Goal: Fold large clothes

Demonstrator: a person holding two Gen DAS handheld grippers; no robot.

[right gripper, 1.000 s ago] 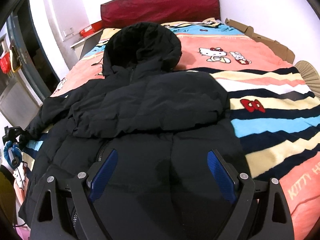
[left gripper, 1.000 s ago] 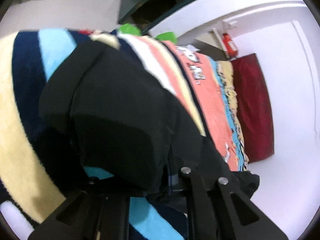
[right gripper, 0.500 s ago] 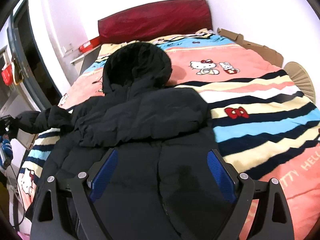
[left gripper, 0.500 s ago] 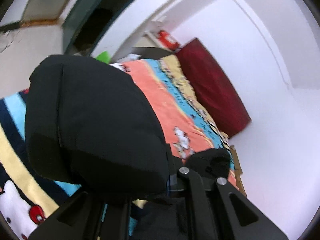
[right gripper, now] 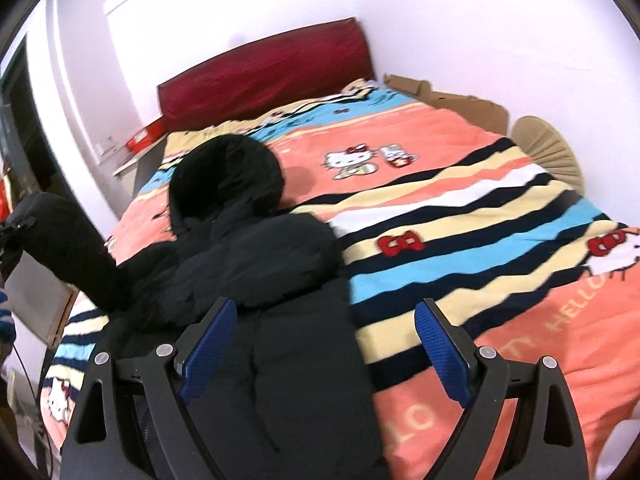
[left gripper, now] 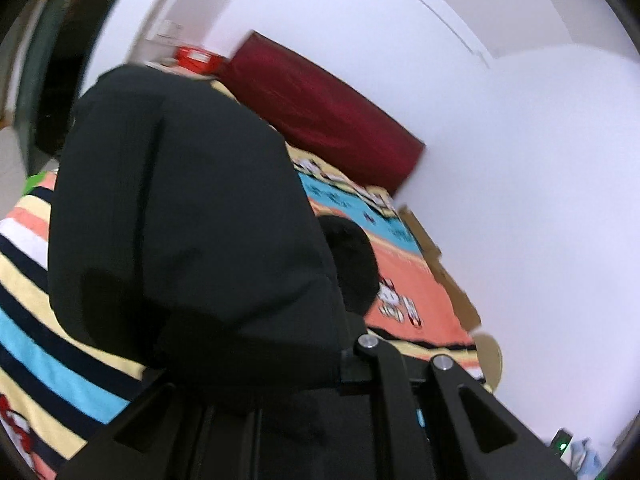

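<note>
On the striped blanket (right gripper: 460, 216), black jacket (right gripper: 260, 264), red headboard (right gripper: 264, 76), white walls (right gripper: 480, 20).

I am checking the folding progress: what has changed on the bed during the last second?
The left claw, shut on the jacket's sleeve, has lifted it off the blanket, up and inward toward the body. The right claw stays open above the jacket; the hood lies as before.

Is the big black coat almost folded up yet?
Not yet. One sleeve already lies folded across the black hooded coat. The left gripper holds the other sleeve up in the air. The right gripper is open. The body fold is left.
</note>
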